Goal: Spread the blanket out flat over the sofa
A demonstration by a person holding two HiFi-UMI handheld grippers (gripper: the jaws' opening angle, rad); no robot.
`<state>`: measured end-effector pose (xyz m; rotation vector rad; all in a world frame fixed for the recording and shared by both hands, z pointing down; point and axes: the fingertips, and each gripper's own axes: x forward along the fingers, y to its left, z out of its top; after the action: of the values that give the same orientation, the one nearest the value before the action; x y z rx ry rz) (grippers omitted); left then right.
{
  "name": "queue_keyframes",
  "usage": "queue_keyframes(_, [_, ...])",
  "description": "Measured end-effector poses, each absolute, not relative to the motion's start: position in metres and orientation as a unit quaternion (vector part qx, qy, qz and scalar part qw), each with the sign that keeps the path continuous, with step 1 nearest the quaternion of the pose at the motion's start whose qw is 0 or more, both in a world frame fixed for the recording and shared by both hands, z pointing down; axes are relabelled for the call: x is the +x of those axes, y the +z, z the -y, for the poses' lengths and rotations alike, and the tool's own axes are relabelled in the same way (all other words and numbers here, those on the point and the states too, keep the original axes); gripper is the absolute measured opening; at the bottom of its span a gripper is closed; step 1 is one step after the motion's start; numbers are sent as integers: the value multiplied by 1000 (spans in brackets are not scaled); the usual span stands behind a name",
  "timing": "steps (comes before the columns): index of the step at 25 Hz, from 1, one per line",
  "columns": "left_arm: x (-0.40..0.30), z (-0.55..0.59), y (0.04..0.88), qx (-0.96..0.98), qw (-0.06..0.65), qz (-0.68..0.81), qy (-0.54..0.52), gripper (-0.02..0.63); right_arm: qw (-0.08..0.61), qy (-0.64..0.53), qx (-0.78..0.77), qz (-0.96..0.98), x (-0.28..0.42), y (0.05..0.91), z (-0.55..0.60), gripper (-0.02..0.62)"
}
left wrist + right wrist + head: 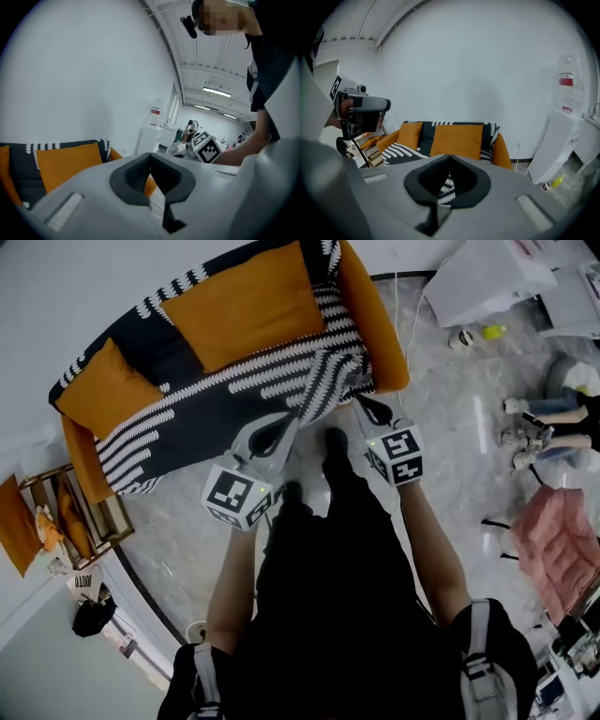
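left gripper (150,157): fingers together | right gripper (449,160): fingers clamp blanket (187,423)

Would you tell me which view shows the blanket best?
The head view: the blanket shows spread across the sofa. The right gripper view shows a pinched fold; the left gripper view, only a strip.

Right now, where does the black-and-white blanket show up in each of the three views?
Head view: blanket at upper centre, draped across the sofa.
Left gripper view: blanket as a dark strip at the lower left.
Right gripper view: blanket at centre on the sofa, with a fold pinched in the right gripper.
Shared landmark: the large orange cushion.
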<state>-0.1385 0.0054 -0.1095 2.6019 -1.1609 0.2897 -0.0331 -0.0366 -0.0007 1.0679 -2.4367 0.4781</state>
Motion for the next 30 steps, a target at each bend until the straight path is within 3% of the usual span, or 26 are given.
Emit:
queue_keyframes(14, [-105,70,-24,878,190,422,122,11,281,206,327,879,-27,113,130,3])
queue_keyframes(30, [-97,127,58,876,217,408,137,11,325,235,313,861,-35,251,191,89])
